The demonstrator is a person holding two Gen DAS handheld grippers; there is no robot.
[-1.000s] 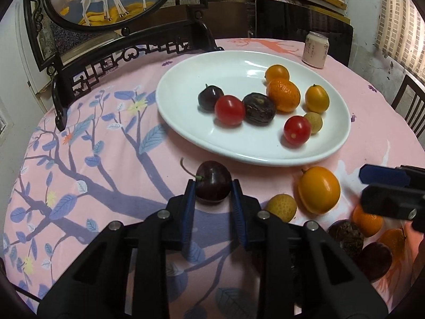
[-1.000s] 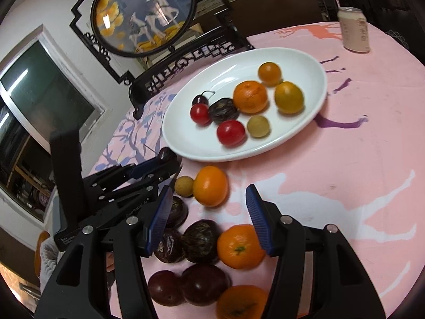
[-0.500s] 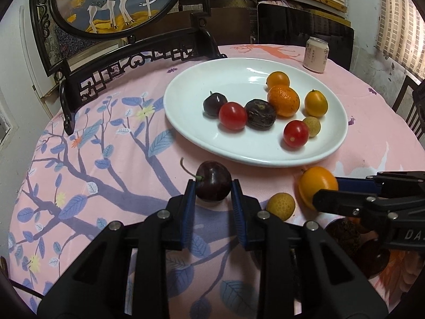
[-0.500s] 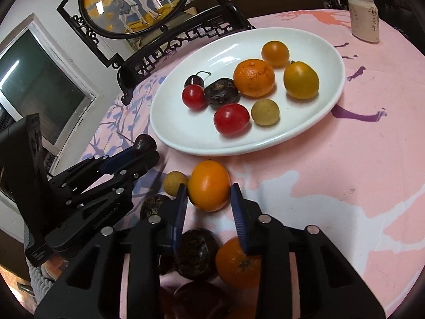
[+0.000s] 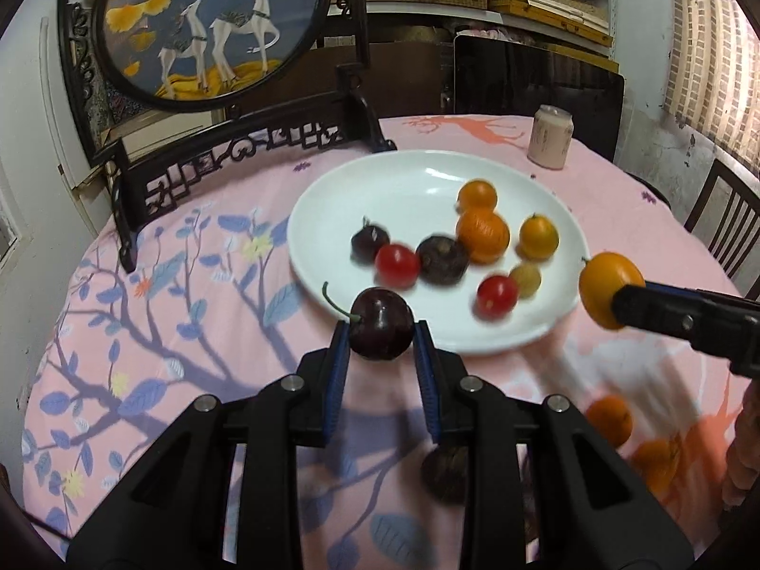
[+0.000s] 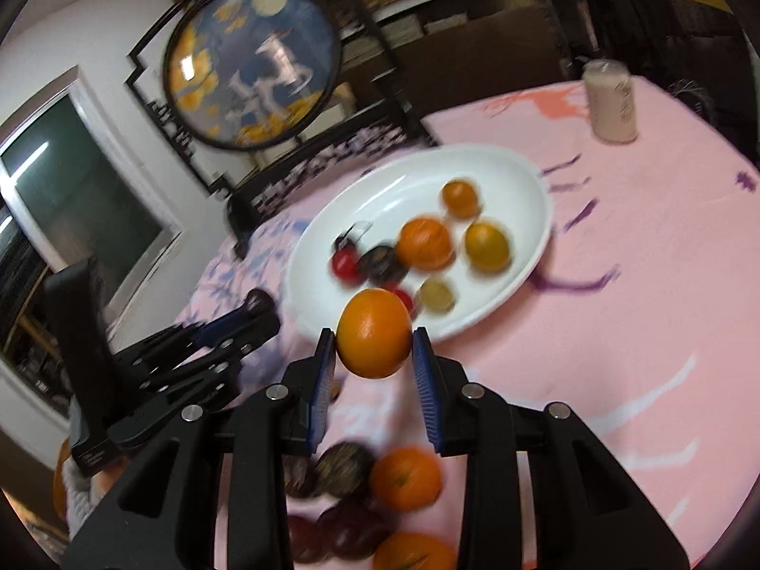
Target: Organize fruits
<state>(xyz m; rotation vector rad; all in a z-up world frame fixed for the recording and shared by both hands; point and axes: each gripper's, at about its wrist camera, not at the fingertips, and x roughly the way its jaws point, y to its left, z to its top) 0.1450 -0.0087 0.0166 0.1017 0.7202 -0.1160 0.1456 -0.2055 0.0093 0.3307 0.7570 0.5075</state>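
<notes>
Left wrist view: the left gripper (image 5: 381, 338) is clenched on a dark cherry (image 5: 380, 323), its blue pads pressing both sides of the fruit, stem pointing up-left. The cherry is held just in front of the near rim of the white plate (image 5: 408, 180), clear of the pink tablecloth (image 5: 199, 285). The plate carries a dark cherry, two red tomatoes, a dark wrinkled fruit, three orange fruits and a small yellowish fruit. The right gripper (image 5: 612, 297) enters from the right edge, grasping an orange fruit (image 5: 605, 285) at the plate's right rim. A dark fruit (image 5: 444, 472) and two orange fruits lie on the cloth nearer the camera. A pale can (image 5: 550, 143) stands beyond the plate.

Right wrist view: the right gripper (image 6: 374, 349) is closed on the orange fruit (image 6: 374, 332), held above the cloth just short of the plate (image 6: 527, 199) rim. The left gripper (image 6: 256, 308) sits to the left with the cherry (image 6: 259, 301) at its tips. Loose fruit on the cloth: a mandarin (image 6: 406, 477) and several dark fruits below the fingers. The frame is motion-blurred.
</notes>
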